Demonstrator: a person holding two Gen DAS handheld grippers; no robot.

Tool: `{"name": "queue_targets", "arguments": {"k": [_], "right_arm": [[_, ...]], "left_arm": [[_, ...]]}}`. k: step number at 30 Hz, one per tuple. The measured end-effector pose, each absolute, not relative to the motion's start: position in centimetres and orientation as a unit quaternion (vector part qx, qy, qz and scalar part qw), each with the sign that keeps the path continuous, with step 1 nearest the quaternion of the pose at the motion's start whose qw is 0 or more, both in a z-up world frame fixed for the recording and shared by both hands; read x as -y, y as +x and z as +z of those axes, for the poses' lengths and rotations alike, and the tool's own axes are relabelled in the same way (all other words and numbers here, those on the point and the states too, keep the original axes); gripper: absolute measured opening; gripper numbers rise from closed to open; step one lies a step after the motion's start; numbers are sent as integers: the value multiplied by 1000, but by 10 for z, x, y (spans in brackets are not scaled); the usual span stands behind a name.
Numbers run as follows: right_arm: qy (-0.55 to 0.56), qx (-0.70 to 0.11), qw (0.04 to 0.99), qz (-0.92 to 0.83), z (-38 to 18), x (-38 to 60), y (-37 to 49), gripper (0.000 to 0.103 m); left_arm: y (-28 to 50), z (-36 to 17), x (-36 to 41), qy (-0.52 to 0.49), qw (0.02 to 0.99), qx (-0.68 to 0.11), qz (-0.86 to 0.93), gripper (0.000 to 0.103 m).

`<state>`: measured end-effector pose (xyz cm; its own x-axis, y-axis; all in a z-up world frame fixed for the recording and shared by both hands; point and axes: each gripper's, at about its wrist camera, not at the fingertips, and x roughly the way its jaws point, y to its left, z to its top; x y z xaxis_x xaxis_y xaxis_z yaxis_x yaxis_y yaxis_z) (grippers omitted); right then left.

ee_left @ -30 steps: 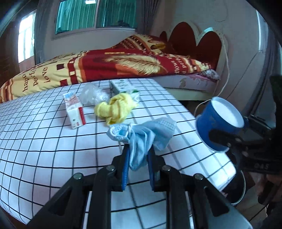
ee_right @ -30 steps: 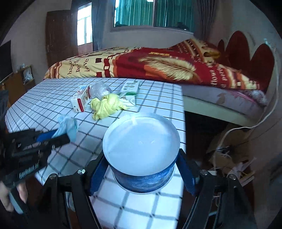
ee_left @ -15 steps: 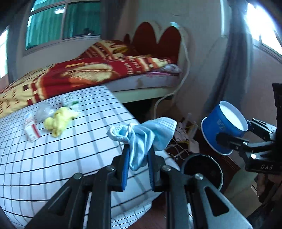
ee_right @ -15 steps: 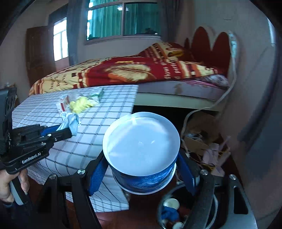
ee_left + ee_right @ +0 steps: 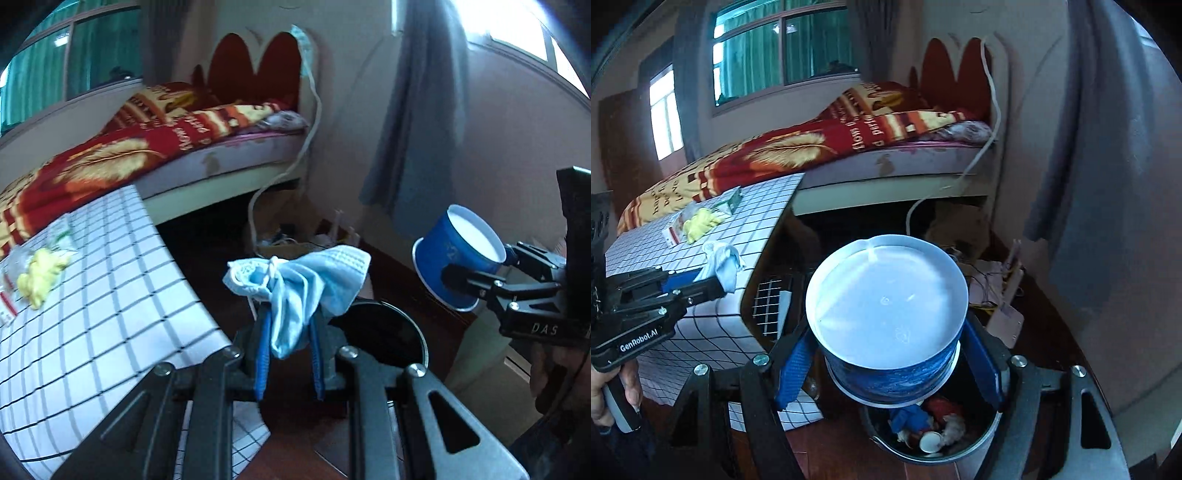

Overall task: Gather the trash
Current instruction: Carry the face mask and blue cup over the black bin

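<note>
**Mask and cup held over the bin**

My left claw is closed on a crumpled blue mask; the cloth bunches between the blue pads and spills out above them, its ear loops knotted on top. It hangs in the air past the counter's right edge, above the near rim of the bin on the floor.

My right claw is spread wide and clamped on a blue paper cup, one pad against each side of its wall. The cup is tipped so that its white inside faces the camera. Right below it stands the bin, with scraps of red, blue and white rubbish inside. From the left wrist view, the cup is to the right of the mask, tilted, above the bin's right side.

Further off, the counter wears a white cloth with a black grid. Toward its far edge lie a yellow rag, a small red and white carton just beside it on the left, a clear plastic wrapper behind the rag, and a green and white box at the far right corner.

Beyond the counter is the bed, under a red and yellow blanket.
</note>
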<state>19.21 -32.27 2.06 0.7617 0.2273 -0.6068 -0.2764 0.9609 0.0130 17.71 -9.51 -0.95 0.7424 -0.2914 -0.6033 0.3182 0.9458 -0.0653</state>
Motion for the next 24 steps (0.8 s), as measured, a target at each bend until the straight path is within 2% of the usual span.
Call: {"name": "queue_targets", "arguments": {"k": [14, 24], "right_arm": [[-24, -353, 931, 83, -19, 400, 172, 77], [-39, -395, 914, 87, -64, 409, 182, 77]], "left_arm": [[181, -43, 167, 45, 904, -351, -238, 20], [194, -83, 188, 46, 876, -400, -266, 21]]}}
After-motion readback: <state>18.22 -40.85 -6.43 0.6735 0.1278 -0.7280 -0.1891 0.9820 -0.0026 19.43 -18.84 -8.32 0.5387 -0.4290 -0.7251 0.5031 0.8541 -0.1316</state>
